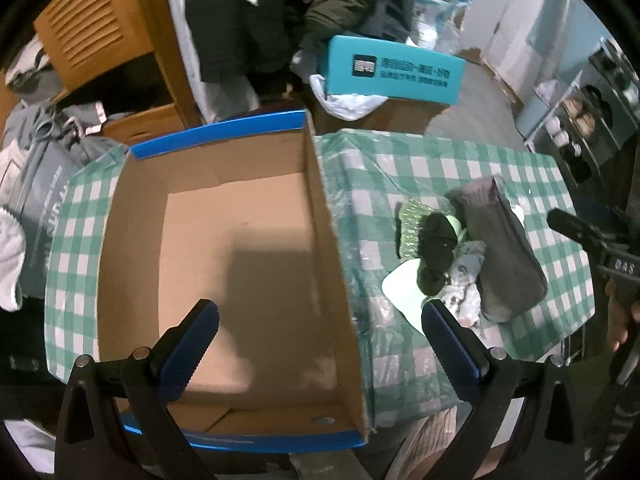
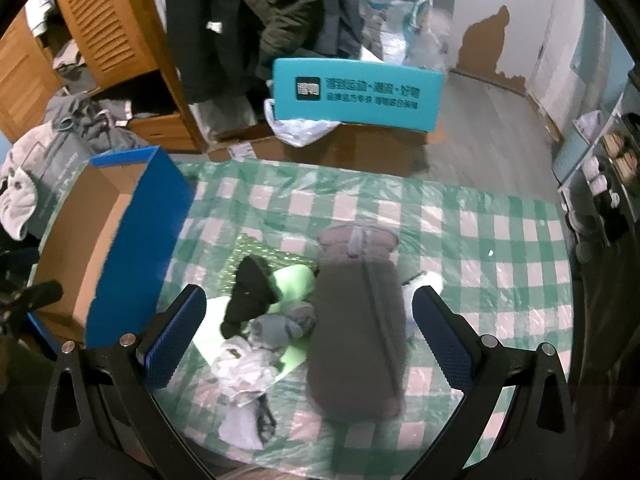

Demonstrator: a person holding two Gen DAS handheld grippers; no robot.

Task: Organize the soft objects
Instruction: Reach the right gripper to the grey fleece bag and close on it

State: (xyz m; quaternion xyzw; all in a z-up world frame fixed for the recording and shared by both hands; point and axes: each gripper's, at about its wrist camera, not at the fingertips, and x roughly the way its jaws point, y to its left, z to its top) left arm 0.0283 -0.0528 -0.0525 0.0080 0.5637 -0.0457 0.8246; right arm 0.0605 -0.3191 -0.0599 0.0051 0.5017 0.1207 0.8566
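Observation:
An empty cardboard box (image 1: 240, 260) with blue outer walls stands on the left of the checked table; its blue side (image 2: 132, 240) shows in the right wrist view. My left gripper (image 1: 320, 312) hovers open over the box's right wall. A pile of soft things lies to the right: a long grey padded pouch (image 2: 356, 320) (image 1: 502, 248), a black rolled sock (image 2: 250, 292) (image 1: 438, 248), a pale green piece (image 2: 296, 284), a green patterned cloth (image 2: 244, 256) and crumpled grey-white fabric (image 2: 248, 368). My right gripper (image 2: 308, 304) hangs open above the pile, holding nothing.
The table wears a green-and-white checked cover (image 2: 480, 240) under clear plastic. Behind it sit a teal box (image 2: 356, 96) on brown cartons, a white plastic bag (image 2: 300, 128), hanging dark coats (image 2: 248, 20) and a wooden wardrobe (image 2: 104, 28). A shelf rack (image 2: 612, 160) stands at right.

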